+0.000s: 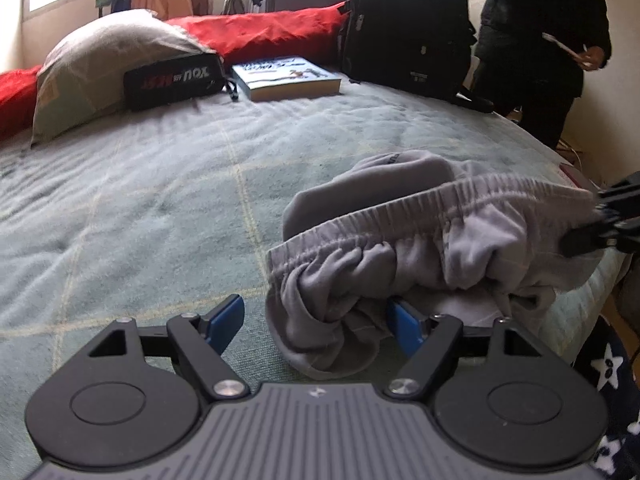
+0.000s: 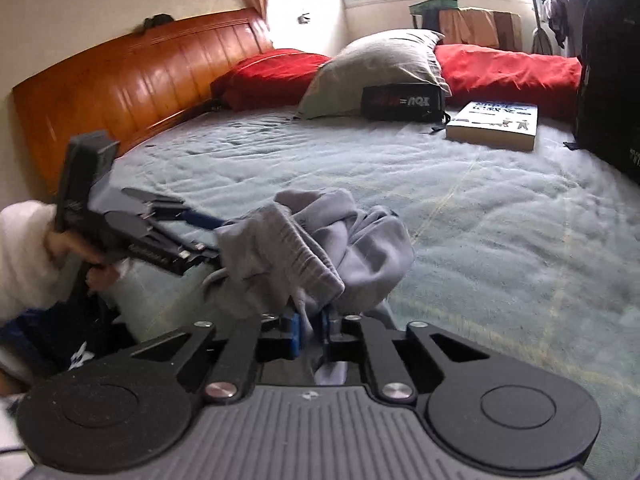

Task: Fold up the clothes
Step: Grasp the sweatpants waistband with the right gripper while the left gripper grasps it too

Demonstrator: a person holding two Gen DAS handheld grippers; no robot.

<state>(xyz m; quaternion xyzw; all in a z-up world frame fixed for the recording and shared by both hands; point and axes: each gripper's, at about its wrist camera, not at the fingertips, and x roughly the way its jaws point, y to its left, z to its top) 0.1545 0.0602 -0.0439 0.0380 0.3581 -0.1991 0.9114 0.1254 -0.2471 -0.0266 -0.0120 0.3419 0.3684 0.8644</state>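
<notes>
Grey sweatpants (image 1: 400,248) with an elastic waistband lie bunched near the right edge of the bed (image 1: 160,200). My left gripper (image 1: 316,324) is open, its blue pads (image 1: 228,320) wide apart. A fold of the grey cloth sits between them and partly covers the right pad. My right gripper (image 2: 310,330) is shut on the sweatpants (image 2: 320,248) at the waistband end, holding it slightly raised. It shows in the left wrist view as the right gripper (image 1: 580,236) at the far right edge. In the right wrist view a hand holds the left gripper (image 2: 208,236) against the cloth's left side.
On the far side of the bed are a grey pillow (image 1: 108,64), a black pouch (image 1: 172,80), a book (image 1: 284,78), a red blanket (image 1: 260,32) and a black backpack (image 1: 404,28). A person in dark clothes (image 1: 548,40) stands beyond the bed's right edge. A wooden headboard (image 2: 120,80) stands at the left.
</notes>
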